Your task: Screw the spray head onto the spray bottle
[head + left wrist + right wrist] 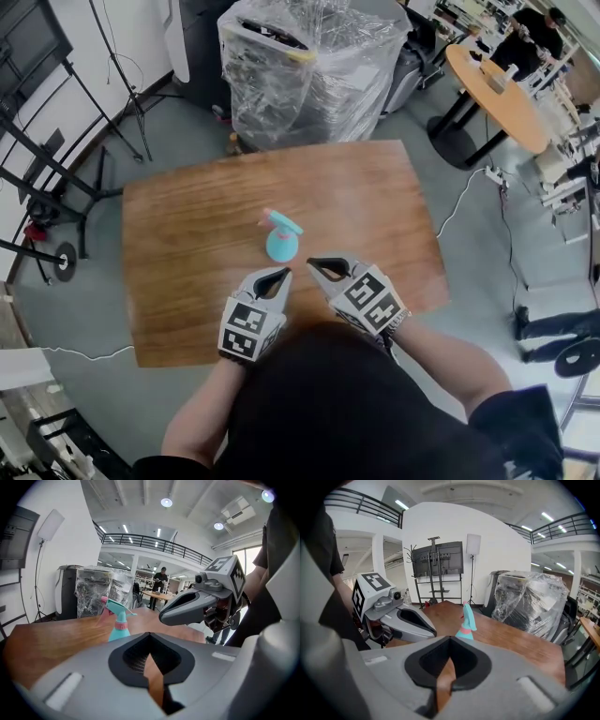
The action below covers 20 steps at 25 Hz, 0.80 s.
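Seen from your head, a wooden table (187,244) fills the middle of the view. A teal spray bottle (282,247) stands upright on it, a little toward your side of the centre. The spray head (283,223) sits on top of the bottle, teal with a pink trigger and a pink collar at the neck. You cannot tell from any view how tightly it is screwed on.

Your left gripper (285,273) hangs over the near edge of the table. From its tip the bottle is at 12 o'clock, near but not touching. Its jaws are pressed fully together with nothing between them, and only the table's wood shows through the notch behind the tips.

Your right gripper (311,263) is just beside the left one, with the bottle at about 11 o'clock from its tip. Its jaws are also closed tight and hold nothing. The two tips point toward each other with a small gap between them.

Beyond the far edge of the table, at 12 o'clock, stands a bulky stack wrapped in clear plastic (309,66). At 2 o'clock, well apart from your table, a person (534,33) stands by a round orange table (506,98).
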Each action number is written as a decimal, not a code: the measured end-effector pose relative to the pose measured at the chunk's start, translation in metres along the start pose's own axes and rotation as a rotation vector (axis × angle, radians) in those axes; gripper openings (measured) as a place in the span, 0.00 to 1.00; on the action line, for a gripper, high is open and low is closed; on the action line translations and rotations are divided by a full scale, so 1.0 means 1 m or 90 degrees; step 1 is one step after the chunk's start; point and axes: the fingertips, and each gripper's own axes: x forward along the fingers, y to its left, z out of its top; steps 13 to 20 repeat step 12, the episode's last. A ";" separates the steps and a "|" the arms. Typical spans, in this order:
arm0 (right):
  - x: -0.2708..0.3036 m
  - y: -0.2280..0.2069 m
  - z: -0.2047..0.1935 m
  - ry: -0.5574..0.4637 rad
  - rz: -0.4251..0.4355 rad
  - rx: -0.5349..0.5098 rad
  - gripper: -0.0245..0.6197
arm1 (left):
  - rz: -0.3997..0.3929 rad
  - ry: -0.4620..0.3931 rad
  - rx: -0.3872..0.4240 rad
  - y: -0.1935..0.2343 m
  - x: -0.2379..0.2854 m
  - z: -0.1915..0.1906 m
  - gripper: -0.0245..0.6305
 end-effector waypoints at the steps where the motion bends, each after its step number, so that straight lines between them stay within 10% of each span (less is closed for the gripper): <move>1: 0.000 0.000 0.000 0.000 0.001 -0.001 0.03 | 0.000 0.001 -0.001 0.000 0.000 0.001 0.05; 20: 0.000 0.003 0.001 0.005 0.008 -0.003 0.03 | 0.003 -0.004 -0.003 0.000 0.001 0.006 0.05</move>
